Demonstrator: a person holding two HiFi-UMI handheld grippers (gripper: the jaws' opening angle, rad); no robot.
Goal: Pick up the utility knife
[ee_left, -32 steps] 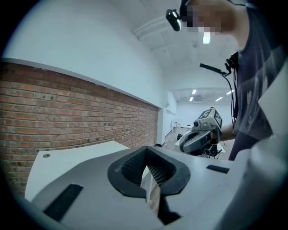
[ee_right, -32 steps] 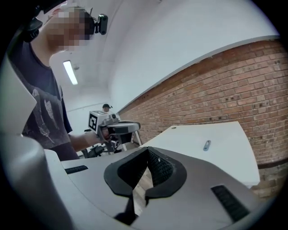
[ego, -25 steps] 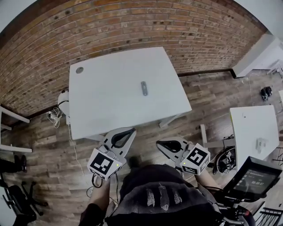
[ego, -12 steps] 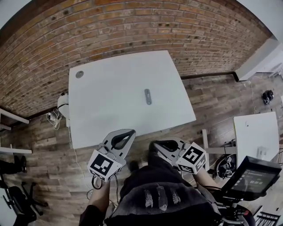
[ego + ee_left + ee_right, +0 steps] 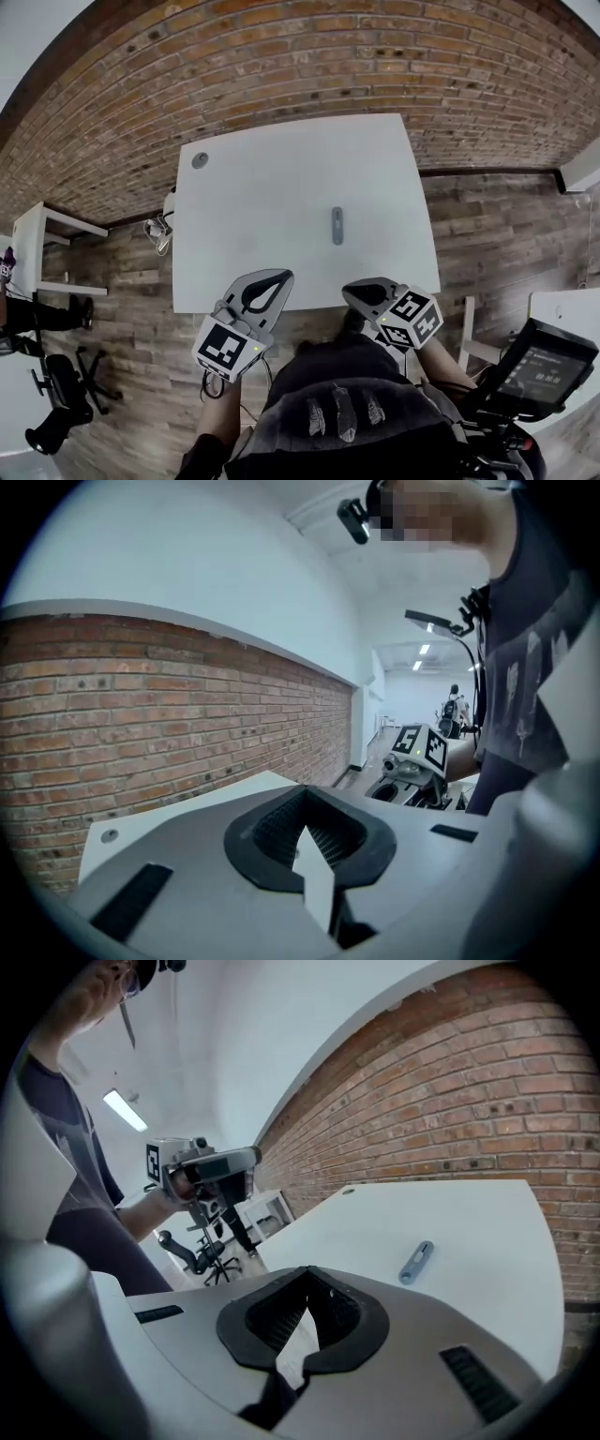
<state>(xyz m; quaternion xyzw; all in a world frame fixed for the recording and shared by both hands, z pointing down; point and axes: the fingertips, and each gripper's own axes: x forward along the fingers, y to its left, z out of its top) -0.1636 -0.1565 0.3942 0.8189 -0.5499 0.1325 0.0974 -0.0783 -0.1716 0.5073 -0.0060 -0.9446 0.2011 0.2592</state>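
Observation:
A grey utility knife (image 5: 337,226) lies flat on the white table (image 5: 262,206), right of its middle; the right gripper view shows the knife (image 5: 415,1262) alone on the tabletop ahead. My left gripper (image 5: 275,277) is shut and empty, hovering at the table's near edge, well left of the knife. My right gripper (image 5: 352,290) is shut and empty too, just short of the near edge and in front of the knife. In the left gripper view the shut tips (image 5: 305,803) point over the table, and the right gripper (image 5: 412,761) shows beyond.
A brick wall (image 5: 281,75) runs behind the table. A round cable cap (image 5: 200,160) sits in the table's far left corner. On the wood floor are cables (image 5: 157,234) at left, a white shelf (image 5: 47,230), an office chair (image 5: 66,394), and a monitor (image 5: 548,361) at right.
Both grippers have moved forward toward the table's near edge, the right one more and a little lower. The table and knife now sit closer and more central in the head view.

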